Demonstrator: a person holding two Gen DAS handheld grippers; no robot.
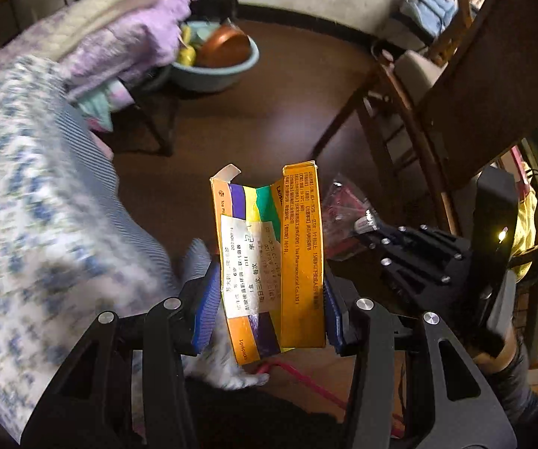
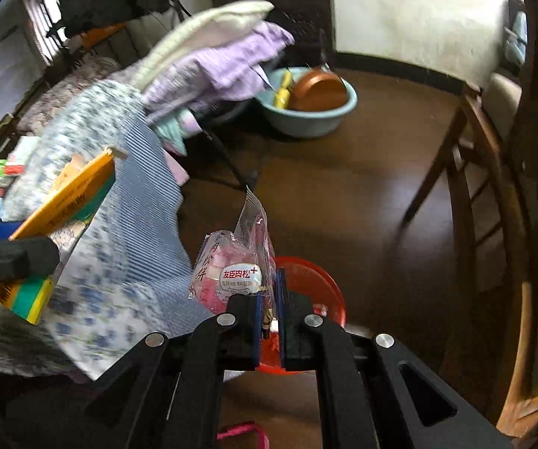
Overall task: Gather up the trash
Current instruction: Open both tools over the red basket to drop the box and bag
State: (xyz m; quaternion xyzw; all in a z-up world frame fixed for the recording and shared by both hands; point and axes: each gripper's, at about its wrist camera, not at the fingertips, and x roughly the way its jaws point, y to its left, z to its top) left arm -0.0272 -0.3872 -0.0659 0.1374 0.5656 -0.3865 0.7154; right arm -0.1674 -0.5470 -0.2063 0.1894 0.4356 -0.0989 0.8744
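Trash is being held in both grippers. The orange medicine box (image 1: 269,262), flattened and open at its far end, is being clamped between the blue pads of the left gripper (image 1: 270,295); the jaws are standing partly apart at the width of the box, with a pad pressed against each long side. A white printed label is being carried on the box's near face. The box is being held upright along the fingers, above the dark brown floor (image 1: 254,123).

The clear snack wrapper (image 2: 237,273), printed in pink and red, is being pinched by its lower edge in the right gripper (image 2: 270,310); the jaws are closed down to a thin slit on the film. The rest of the wrapper is being left standing up and to the left of the pads. In the left wrist view the right gripper is being seen just to the right of the box, with the wrapper at its tip.

A red basin (image 2: 313,284) is being seen directly behind and below the right gripper's pads; its contents cannot be told. Farther off on the floor, a light blue basin (image 2: 313,116) is being used to hold a brown bowl (image 2: 319,91) and yellow items. Blurred floral fabric (image 2: 93,254) is being seen to the left, and a wooden chair (image 2: 470,172) to the right.
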